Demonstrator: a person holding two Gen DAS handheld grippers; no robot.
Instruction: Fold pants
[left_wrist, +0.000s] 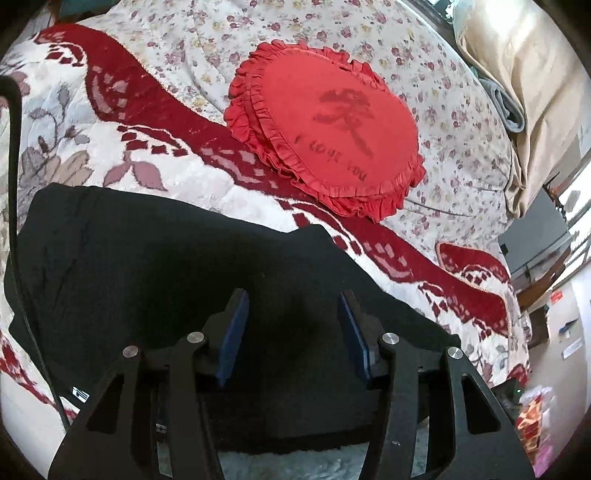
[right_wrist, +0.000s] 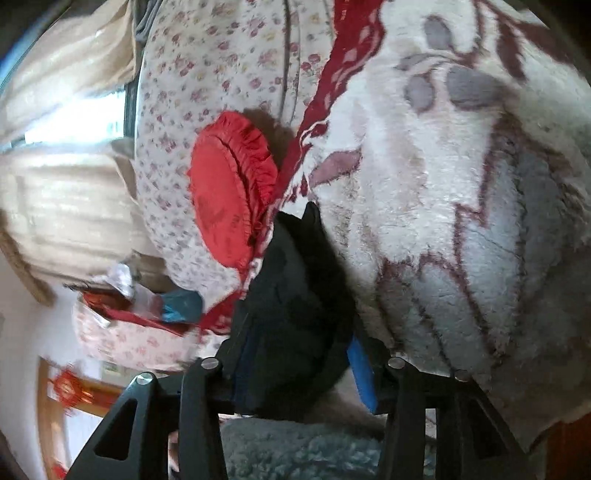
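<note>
Left wrist view: the black pants (left_wrist: 147, 251) lie flat on the bed's blanket (left_wrist: 207, 184) under the left gripper (left_wrist: 293, 314), jaws released, long axis running leftward. The right gripper (right_wrist: 295, 332) has pants fabric bunched between its jaws; grip unclear.

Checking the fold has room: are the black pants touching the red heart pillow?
Apart. The left wrist view shows a strip of patterned blanket between the black pants and the red heart pillow.
</note>
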